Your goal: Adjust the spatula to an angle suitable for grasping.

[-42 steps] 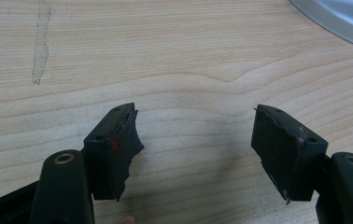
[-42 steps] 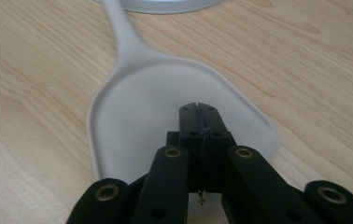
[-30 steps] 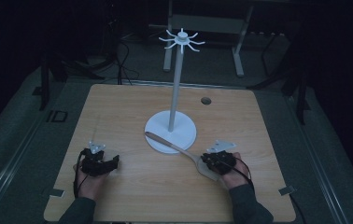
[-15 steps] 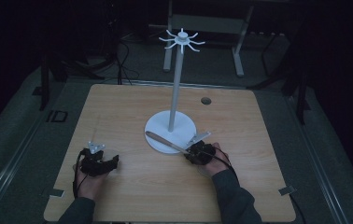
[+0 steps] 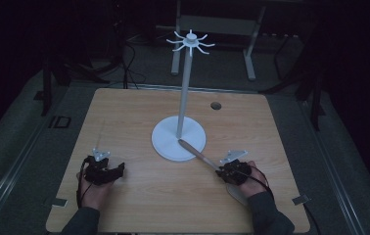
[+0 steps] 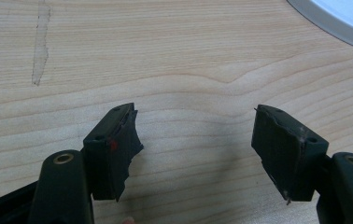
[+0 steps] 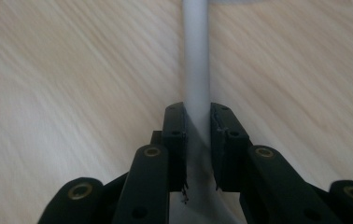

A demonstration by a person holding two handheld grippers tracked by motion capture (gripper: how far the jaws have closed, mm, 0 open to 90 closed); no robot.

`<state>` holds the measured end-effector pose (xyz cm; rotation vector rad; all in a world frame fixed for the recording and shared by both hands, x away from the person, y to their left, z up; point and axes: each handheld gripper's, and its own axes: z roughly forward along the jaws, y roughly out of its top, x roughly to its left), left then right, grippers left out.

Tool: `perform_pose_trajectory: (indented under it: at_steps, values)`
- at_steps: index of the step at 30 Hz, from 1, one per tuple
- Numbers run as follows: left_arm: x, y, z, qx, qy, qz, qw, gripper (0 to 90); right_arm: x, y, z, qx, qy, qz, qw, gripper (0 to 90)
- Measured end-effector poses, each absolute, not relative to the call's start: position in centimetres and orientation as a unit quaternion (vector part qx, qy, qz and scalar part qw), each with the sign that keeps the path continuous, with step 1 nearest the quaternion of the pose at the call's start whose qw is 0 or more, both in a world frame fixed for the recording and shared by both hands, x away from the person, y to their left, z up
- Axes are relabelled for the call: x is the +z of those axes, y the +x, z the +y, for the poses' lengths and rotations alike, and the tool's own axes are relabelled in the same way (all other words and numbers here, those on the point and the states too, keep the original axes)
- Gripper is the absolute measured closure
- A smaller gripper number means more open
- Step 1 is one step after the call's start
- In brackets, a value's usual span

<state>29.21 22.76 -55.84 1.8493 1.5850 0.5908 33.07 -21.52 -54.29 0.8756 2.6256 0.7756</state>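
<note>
- The wooden table (image 5: 139,117) lay under both claws, with a small dark hole (image 5: 216,105) in it far ahead of the right claw.
- A white stand (image 5: 184,93) rose ahead of the claws and between them: a round base (image 5: 166,142), an upright pole, and a ring of hooks (image 5: 191,41) on top.
- The right claw (image 5: 224,169) sat near the table's front right, just beside the base, held by the right hand (image 5: 246,178).
- In the right gripper view, the right claw (image 7: 197,123) was clamped on a long pale handle (image 7: 196,60) that ran straight ahead from its jaws.
- From above, that handle (image 5: 197,152) reached from the right claw forward and left, its far end lying on the base near the pole.
- The left claw (image 5: 112,169) sat at the front left, well apart from the stand, in the left hand (image 5: 92,188).
- In the left gripper view, the left claw (image 6: 195,140) stood wide apart over bare wood, with the base's rim (image 6: 324,25) ahead to its right.
</note>
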Motion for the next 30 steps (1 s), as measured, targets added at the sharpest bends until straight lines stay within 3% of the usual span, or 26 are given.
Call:
perform_pose_trajectory:
  at_steps: [4, 6, 11, 23, 30]
  values:
    - [-55.9, 29.2, 22.7, 0.224, 0.701, 0.601, 0.312, 31.5, -54.1, 33.0, -22.3, 0.253, 0.306, 0.909, 0.126, 76.4]
    - [-55.9, 29.3, 22.7, 0.224, 0.702, 0.600, 0.312, 31.5, -53.7, 33.2, -22.0, 0.246, 0.304, 0.911, 0.133, 69.0]
    - [-55.8, 29.2, 22.8, 0.223, 0.701, 0.601, 0.312, 31.5, -52.2, 34.9, -20.1, 0.251, 0.304, 0.911, 0.121, 66.4]
    - [-55.9, 29.3, 22.8, 0.221, 0.701, 0.601, 0.314, 31.6, -52.2, 39.3, -15.9, 0.196, 0.299, 0.931, 0.069, 68.2]
    - [-55.9, 29.3, 22.8, 0.221, 0.702, 0.600, 0.314, 31.5, -52.9, 40.4, -14.5, 0.155, 0.302, 0.939, 0.050, 74.3]
